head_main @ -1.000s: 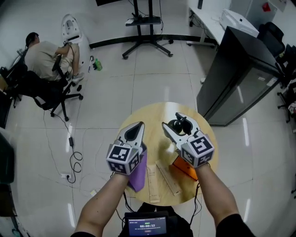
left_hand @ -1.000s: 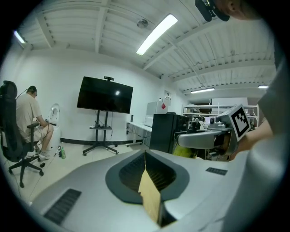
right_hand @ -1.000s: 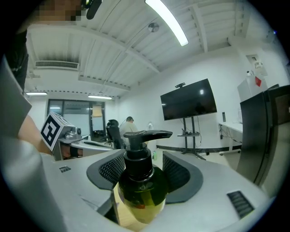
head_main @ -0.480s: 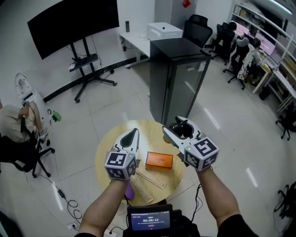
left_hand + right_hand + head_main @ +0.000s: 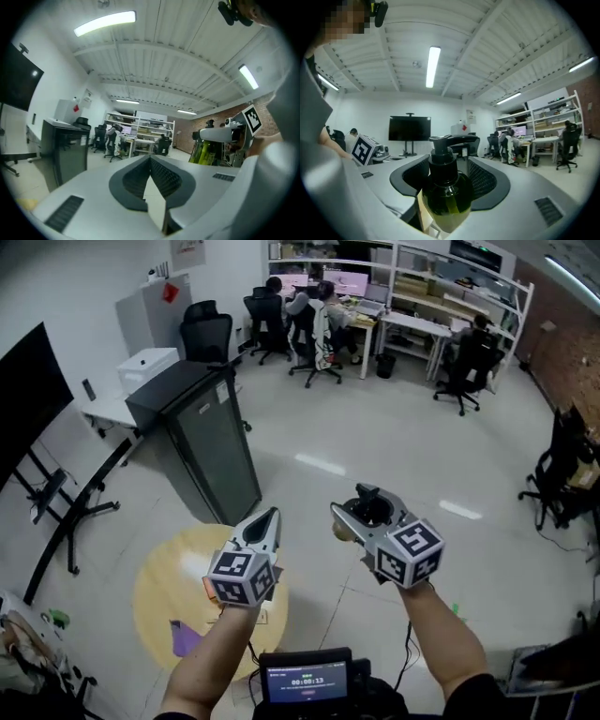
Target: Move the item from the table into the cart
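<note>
Since a second ago we have swung away from the bench (image 5: pixel 164 582): it lay right under both grippers then, and now sits at the near left, while the bottle (image 5: pixel 443 190) hangs over bare floor.

Much of the bench is covered by the left gripper (image 5: pixel 269 518) and its forearm. Only a sliver of the orange box (image 5: pixel 206 589) shows past the marker cube, and the purple item (image 5: pixel 185 638) lies on the near part of the bench, its shape hard to read. At the near right corner a dark shape (image 5: pixel 555 664) is cut off by the frame; we cannot tell what it is. From the head view the bottle is mostly hidden inside the right gripper (image 5: pixel 359 505), with only its black pump top showing.

Right jaws stand partly apart and are clenched on the dark green pump bottle, one pad on each side of its body, the bottle upright. Left jaws are pressed together with nothing between them.

A tall black cabinet (image 5: pixel 202 442) stands just beyond the bench on the left, with a dark screen on a stand (image 5: pixel 33 395) at the far left. Far across the room, people sit on office chairs at desks (image 5: pixel 314 301). A small display (image 5: pixel 305 681) sits at the near edge between our arms.
</note>
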Demonstrator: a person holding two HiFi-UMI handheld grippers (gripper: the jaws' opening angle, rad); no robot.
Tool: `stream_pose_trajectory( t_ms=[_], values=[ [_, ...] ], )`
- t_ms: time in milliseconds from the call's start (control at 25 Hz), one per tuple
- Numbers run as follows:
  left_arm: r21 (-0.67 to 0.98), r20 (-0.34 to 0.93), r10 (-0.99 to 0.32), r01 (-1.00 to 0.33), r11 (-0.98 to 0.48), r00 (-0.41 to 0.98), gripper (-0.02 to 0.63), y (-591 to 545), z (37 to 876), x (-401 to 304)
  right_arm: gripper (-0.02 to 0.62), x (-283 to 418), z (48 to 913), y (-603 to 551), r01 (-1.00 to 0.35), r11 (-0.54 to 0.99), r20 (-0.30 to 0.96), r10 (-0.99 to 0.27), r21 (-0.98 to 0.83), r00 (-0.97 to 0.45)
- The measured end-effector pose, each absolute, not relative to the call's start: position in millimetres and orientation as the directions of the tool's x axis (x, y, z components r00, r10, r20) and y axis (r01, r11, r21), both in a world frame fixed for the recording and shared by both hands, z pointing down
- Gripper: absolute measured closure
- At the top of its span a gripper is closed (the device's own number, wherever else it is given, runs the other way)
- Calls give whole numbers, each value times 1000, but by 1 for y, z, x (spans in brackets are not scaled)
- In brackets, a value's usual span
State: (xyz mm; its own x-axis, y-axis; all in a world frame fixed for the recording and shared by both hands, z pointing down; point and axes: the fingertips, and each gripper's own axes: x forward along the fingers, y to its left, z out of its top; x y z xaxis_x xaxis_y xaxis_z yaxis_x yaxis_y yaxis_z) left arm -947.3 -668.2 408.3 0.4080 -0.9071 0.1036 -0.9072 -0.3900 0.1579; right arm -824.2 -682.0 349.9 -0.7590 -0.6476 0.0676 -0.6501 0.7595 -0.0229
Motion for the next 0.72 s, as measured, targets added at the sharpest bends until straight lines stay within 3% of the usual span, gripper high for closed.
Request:
stream_pose_trajectory(
  t_ms=[400,560,720],
  values=[
    [128,59,-664,-666,-735,745,600,-629,366,-485,342,-382,328,-593,-882,472,58,-880,-9,-471],
    [111,62,-544,-547,-829,837,600,-601,349,-356,344,-259,316,-554,-940,340,48,-939,-11,-340],
    [89,61,-403,-407,-909,913,600,-590,343,-288,344,-199,312,-533,-980,198,28,-980,-13,-198]
  ],
)
